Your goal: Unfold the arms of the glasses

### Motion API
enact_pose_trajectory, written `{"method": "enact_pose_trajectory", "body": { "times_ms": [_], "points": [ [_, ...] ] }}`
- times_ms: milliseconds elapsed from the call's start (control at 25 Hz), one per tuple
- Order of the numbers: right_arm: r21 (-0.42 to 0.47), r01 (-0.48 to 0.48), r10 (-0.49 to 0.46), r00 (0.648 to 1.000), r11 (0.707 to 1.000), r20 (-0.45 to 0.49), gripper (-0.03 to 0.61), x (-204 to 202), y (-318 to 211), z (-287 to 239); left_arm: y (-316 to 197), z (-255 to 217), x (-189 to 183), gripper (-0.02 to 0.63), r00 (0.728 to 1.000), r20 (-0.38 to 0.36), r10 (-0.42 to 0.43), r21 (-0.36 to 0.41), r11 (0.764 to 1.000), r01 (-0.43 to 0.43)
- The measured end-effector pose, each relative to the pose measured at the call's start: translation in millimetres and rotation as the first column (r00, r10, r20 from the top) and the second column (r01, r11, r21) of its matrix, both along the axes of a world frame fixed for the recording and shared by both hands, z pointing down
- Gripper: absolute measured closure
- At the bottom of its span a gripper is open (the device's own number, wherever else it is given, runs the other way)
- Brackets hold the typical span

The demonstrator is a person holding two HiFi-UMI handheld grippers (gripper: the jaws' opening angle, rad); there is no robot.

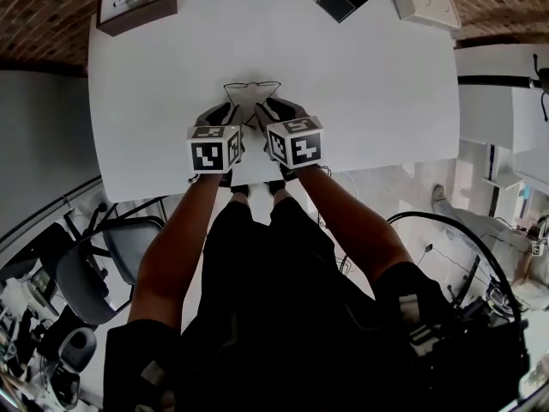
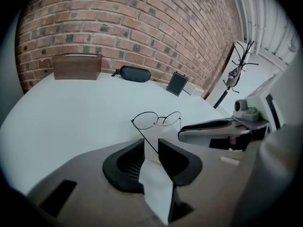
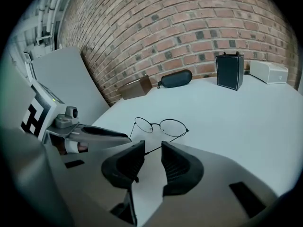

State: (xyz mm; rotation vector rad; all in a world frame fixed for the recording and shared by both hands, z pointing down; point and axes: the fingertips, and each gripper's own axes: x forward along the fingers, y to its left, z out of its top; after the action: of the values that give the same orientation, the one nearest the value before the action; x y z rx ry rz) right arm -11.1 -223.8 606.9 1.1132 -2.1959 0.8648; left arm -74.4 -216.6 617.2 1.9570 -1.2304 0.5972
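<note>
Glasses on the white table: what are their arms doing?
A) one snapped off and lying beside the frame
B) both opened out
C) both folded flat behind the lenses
B: both thin arms of the glasses stick out from the frame's ends toward the person, not tucked behind it.

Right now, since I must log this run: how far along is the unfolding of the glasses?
Done: both arms of the glasses stand swung out from the frame, which rests on the table. In hand: nothing gripped; the left gripper and right gripper each have open jaws astride one arm. Left: probably only drawing the grippers away.
</note>
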Motion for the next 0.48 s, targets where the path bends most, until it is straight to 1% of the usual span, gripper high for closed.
{"method": "enact_pose_trajectory", "body": {
  "times_ms": [120, 240, 480],
  "points": [
    [-0.009, 0.012, -0.012, 1.0, 1.0, 0.0, 0.477, 4.0, 0.5, 0.6, 0.5, -0.4, -1.0, 0.522, 1.0, 0.009, 0.012, 0.002, 1.0, -0.012],
    [0.0, 0.038, -0.038, 0.999, 0.999, 0.032, 0.476, 5.4, 1.0, 8.9, 0.9, -0.8, -3.9, 0.521, 1.0, 0.018, 0.022, 0.003, 1.0, -0.022],
    [-0.019, 0.053, -0.053, 0.998, 0.998, -0.016, 0.476, 21.1, 2.4, -2.7, 0.5, -2.6, -15.0, 0.522, 0.999, 0.035, 0.019, 0.007, 1.0, -0.019]
  ]
}}
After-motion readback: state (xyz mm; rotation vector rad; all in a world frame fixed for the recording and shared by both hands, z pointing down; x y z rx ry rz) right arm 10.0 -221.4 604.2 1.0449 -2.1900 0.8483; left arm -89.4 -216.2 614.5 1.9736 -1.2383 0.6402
